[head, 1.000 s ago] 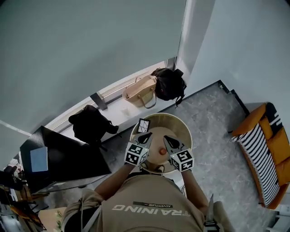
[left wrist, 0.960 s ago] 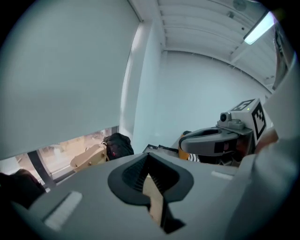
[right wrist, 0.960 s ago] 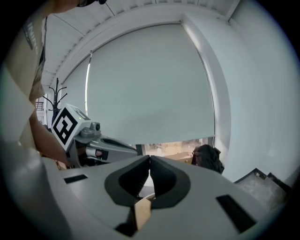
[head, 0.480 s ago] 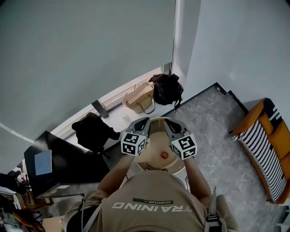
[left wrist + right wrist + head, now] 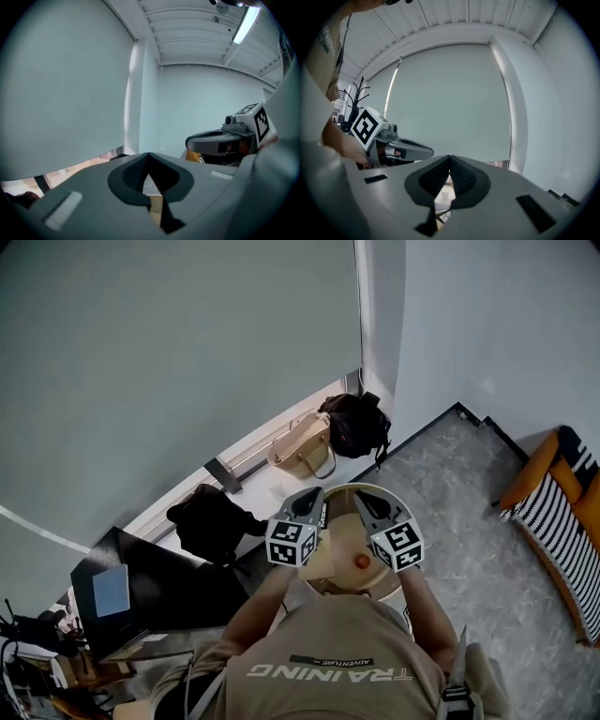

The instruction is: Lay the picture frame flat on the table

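The round beige table (image 5: 349, 532) stands in front of the person in the head view. The picture frame (image 5: 323, 514) shows only as a dark sliver at the table's far left rim, mostly hidden behind my left gripper (image 5: 310, 495). My right gripper (image 5: 362, 499) hangs beside it over the table's far side. Both are held up off the table and point at the pale wall. In the left gripper view the left gripper (image 5: 149, 155) has its jaws shut with nothing between them. In the right gripper view the right gripper (image 5: 450, 159) is shut and empty too.
A small orange object (image 5: 362, 562) lies on the table. A beige handbag (image 5: 302, 444) and a black bag (image 5: 356, 424) sit by the wall, and a black backpack (image 5: 214, 519) to the left. A dark desk (image 5: 155, 587) stands at left, a striped orange sofa (image 5: 562, 521) at right.
Both grippers have risen from low over the table and now point up at the wall. The picture frame, plain to see before, is now mostly covered by the left gripper.
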